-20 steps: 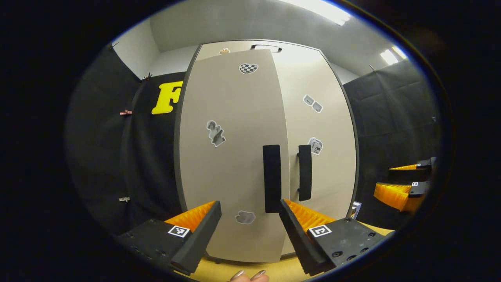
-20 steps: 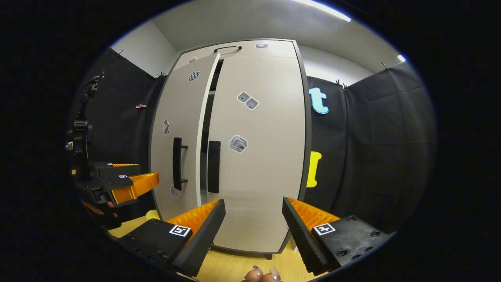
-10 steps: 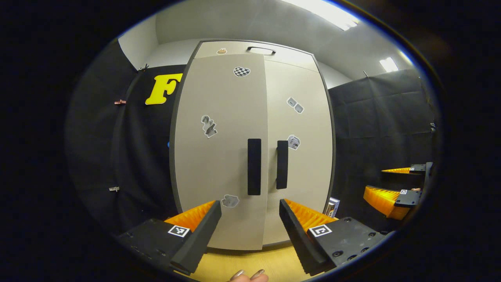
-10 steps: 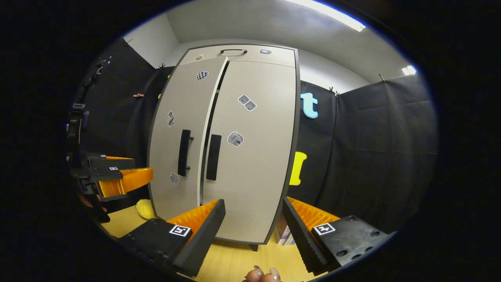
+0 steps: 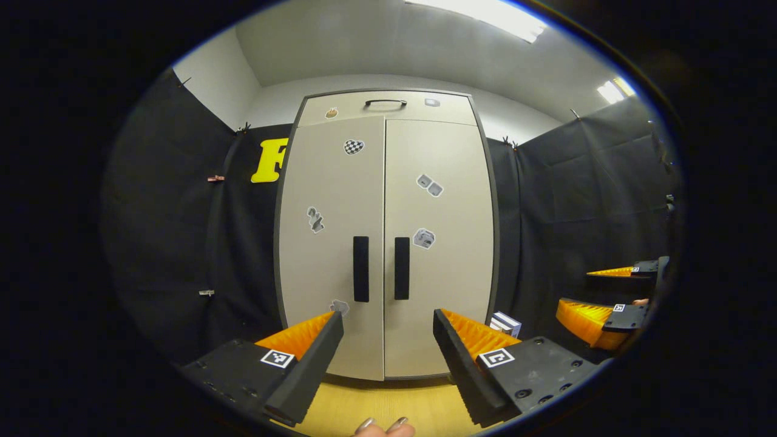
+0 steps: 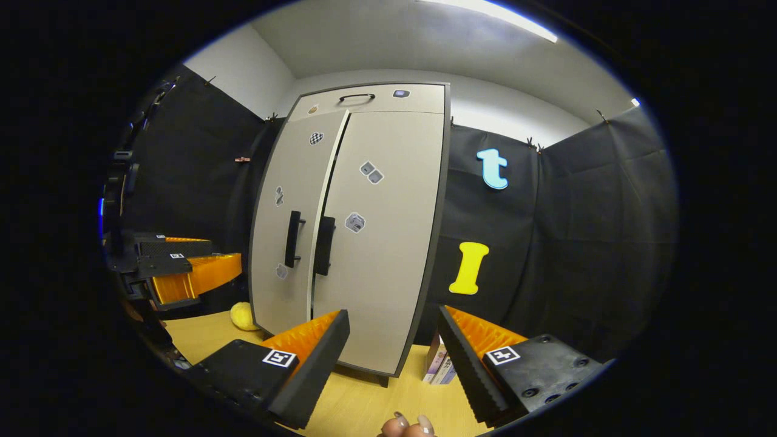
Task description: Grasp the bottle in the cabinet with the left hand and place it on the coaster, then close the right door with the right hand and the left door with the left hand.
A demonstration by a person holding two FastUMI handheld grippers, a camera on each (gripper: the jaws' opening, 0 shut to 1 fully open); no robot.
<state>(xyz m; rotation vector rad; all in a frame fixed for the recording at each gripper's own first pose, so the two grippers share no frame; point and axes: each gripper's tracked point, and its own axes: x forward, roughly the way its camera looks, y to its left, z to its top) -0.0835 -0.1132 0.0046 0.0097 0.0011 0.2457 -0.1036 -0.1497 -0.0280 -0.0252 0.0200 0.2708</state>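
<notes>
Left gripper view: the cabinet stands upright on the wooden table, directly ahead. The left door and the right door lie flush with each other, with only a thin seam between them. Each door carries a dark vertical handle, the left handle and the right handle, side by side at the seam. Several small stickers are on both doors; their pictures are too small to make out. A top panel with a curved pull sits above the doors.

The left gripper is spread wide with nothing between its fingers, well apart from the cabinet. The right gripper appears at the right edge of this view, partly cut off, its fingers apart and holding nothing.

Right gripper view: the cabinet is seen at an angle. The right gripper is likewise spread wide and grips nothing. The left gripper appears at the left edge, partly cut off.

A yellow soft object lies on the table just left of the cabinet base, partly hidden by it. A few small boxes stand at the cabinet's right foot, partly covered by a finger of the right gripper.

The bottle and the coaster cannot be made out in either view
</notes>
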